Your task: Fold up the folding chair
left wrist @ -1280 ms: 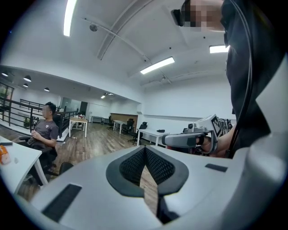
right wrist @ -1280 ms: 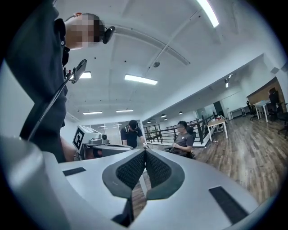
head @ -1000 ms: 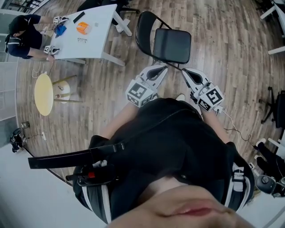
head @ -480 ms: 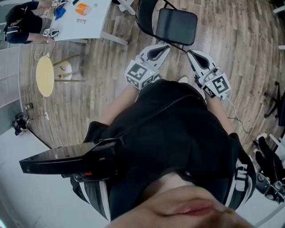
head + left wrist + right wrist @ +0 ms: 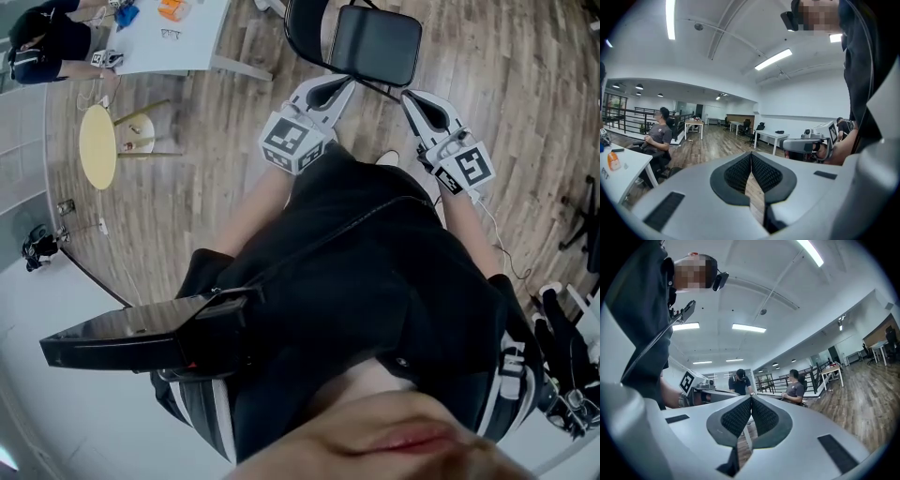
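Zero progress on the actual fold so far, as far as we can judge. The folding chair (image 5: 356, 42) stands fully opened out on the wooden floor (image 5: 206, 169), right ahead of us at the top of the head view, partly cut off by the edge. Its seat (image 5: 384, 47) is flat down and the backrest (image 5: 298, 28) is up on the side nearer the white surface (image 5: 187, 47).

So everything is left to do: get a hold somewhere on it, swing the seat up against the back, and let the legs come together.

Looks-wise it's a plain black one with a padded, squarish seat with rounded corners and a thin dark tube frame. The seat has a bit of sheen, so we'd guess vinyl, probably a bit slippery to grab.

Both grippers reach toward it. The left gripper (image 5: 337, 86) points at the seat's front edge on the backrest side, and the right gripper (image 5: 414, 99) is just off the opposite front corner. We can't tell from above whether either one touches the chair.

Jaws on both are clenched tight with nothing in them. Each gripper's own view shows the pads pressed together, and neither of those views shows the chair.
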